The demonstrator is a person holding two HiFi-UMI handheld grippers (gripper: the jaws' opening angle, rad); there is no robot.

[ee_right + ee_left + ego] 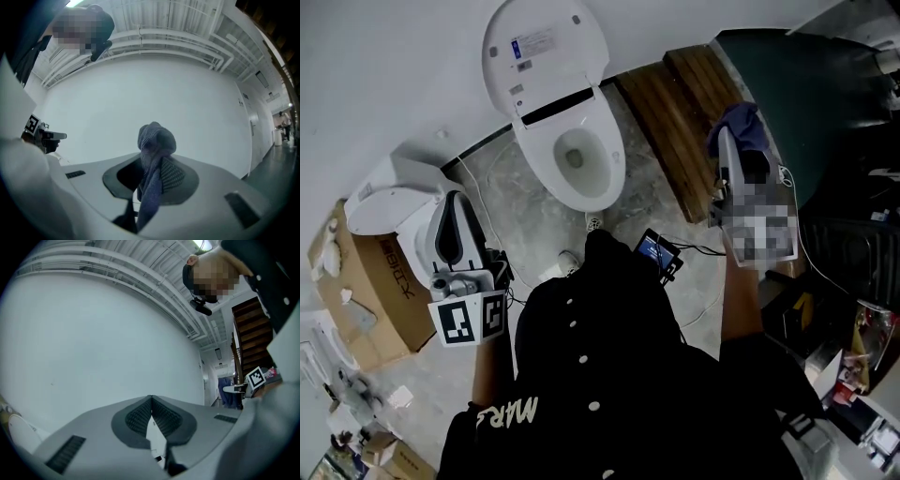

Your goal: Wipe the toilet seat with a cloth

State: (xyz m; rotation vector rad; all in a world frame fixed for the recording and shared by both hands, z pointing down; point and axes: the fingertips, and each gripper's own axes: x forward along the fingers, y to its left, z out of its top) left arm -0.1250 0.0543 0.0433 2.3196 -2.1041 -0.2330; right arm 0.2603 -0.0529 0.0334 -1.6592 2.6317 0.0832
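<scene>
Though crumpled, bluish-grey knit cloth (157,140)

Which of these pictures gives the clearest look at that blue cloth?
The right gripper view: the cloth fills the centre, pinched between the fingers. The head view shows it small atop the right gripper. The left gripper view shows only a distant blue patch.

White letters on back of my black garment (609,375): "MAR", next letter unsure. Dark print on side of cardboard box (366,300), not legible. Sticker (532,44) with blue print on toilet lid (572,23), too small to read. Black-and-white square code markers on my left marker cube (472,319); no numbers.
</scene>
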